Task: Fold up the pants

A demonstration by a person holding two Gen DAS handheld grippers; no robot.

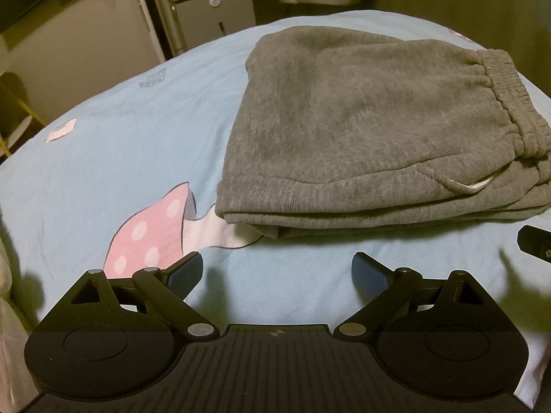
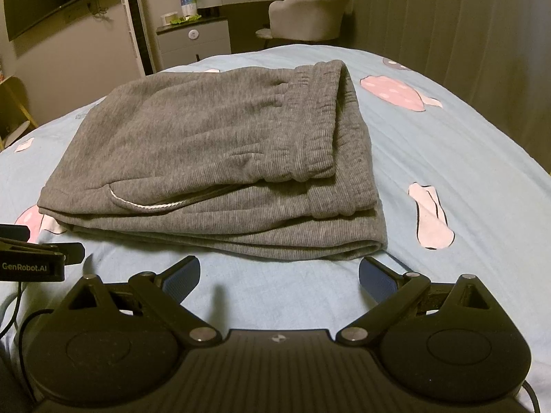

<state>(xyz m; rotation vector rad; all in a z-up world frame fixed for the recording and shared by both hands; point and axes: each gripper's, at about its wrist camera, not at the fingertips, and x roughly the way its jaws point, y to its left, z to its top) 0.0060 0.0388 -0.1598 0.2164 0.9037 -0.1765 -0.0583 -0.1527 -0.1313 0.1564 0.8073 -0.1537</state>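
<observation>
Grey sweatpants (image 1: 361,127) lie folded in a thick stack on the light blue bedsheet (image 1: 120,172), elastic waistband on top at the right, a white drawstring showing at the front. They also show in the right wrist view (image 2: 213,158). My left gripper (image 1: 277,270) is open and empty, just in front of the stack's near edge, apart from it. My right gripper (image 2: 279,273) is open and empty, close to the stack's near right corner. The right gripper's edge shows in the left wrist view (image 1: 535,241); the left gripper's side shows in the right wrist view (image 2: 34,251).
The bedsheet (image 2: 447,158) has pink mushroom prints (image 1: 151,227). Beyond the bed stand a grey cabinet (image 2: 193,41), a padded chair (image 2: 306,13), a white tower unit (image 2: 132,20) and a wall screen (image 2: 51,3). A cable (image 2: 13,313) trails at the near left.
</observation>
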